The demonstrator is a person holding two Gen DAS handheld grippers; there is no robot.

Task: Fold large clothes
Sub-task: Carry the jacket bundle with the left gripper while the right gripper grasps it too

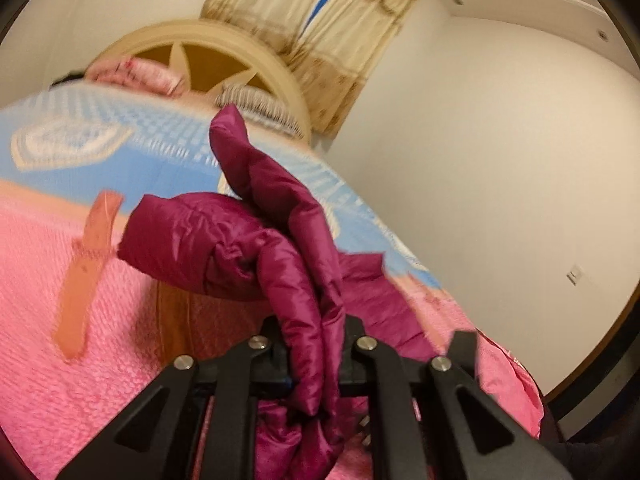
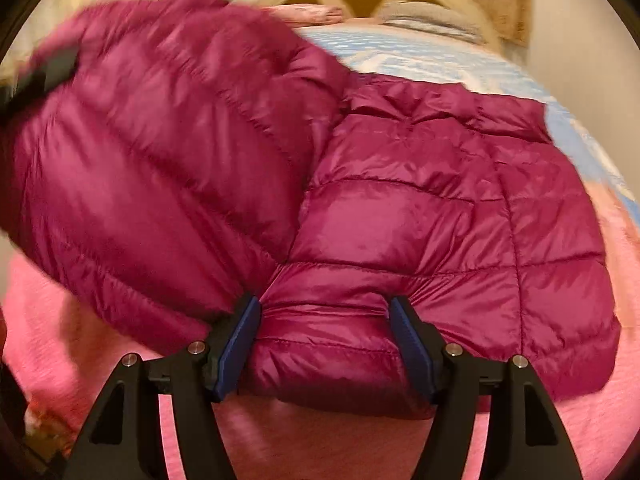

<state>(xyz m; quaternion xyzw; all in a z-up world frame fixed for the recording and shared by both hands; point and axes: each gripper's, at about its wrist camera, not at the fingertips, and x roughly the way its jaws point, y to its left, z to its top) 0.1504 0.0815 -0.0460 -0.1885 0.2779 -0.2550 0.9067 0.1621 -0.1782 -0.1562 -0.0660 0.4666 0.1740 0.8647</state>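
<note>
A magenta quilted puffer jacket lies on the pink bedspread. My right gripper has its blue-padded jaws on either side of a thick fold at the jacket's near hem, pressed against it. The jacket's left half is lifted and blurred, swinging over the rest. My left gripper is shut on a bunched edge of the jacket, held above the bed, with a sleeve end sticking up. The left gripper also shows as a dark shape in the right wrist view.
The bed has a blue and white patterned cover further back, pillows and a cream arched headboard. A curtain hangs behind. A white wall runs along the bed's right side.
</note>
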